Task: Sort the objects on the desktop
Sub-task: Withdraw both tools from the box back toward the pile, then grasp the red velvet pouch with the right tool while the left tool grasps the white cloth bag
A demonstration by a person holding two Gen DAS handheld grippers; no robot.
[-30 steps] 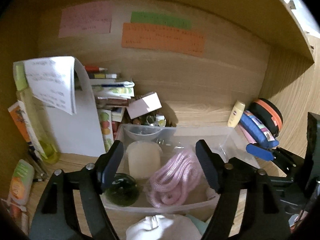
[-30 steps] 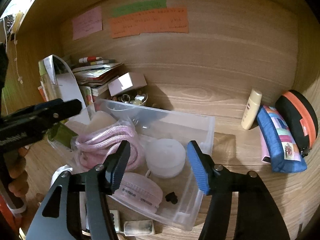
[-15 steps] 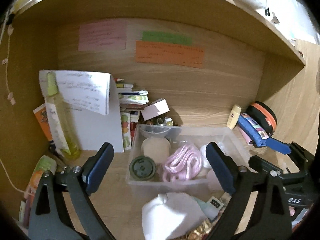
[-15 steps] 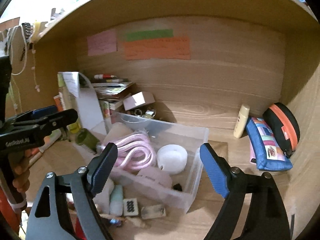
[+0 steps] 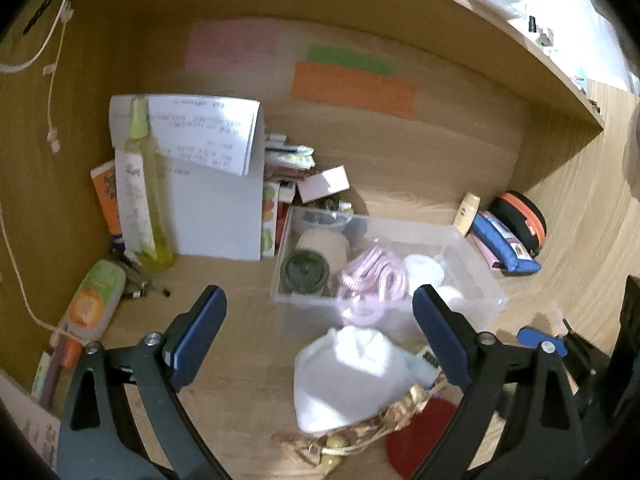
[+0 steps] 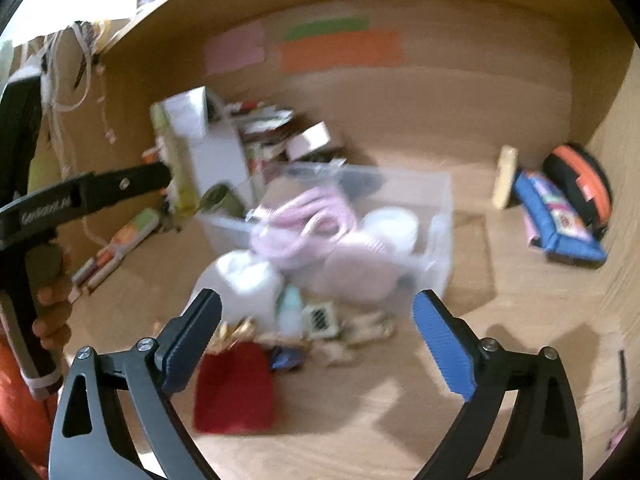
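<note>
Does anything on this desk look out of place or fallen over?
Yes. The small things in front of the clear bin lie in a loose heap: a white pouch, a red pouch and gold-wrapped bits. The green jar in the bin lies on its side.

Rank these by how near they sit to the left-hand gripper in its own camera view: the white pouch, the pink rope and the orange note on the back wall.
From the left gripper:
1. White pouch, on the desk between its fingers, nearest.
2. Pink rope, farther back inside the clear bin.
3. Orange note, up on the back wall, farthest.
</note>
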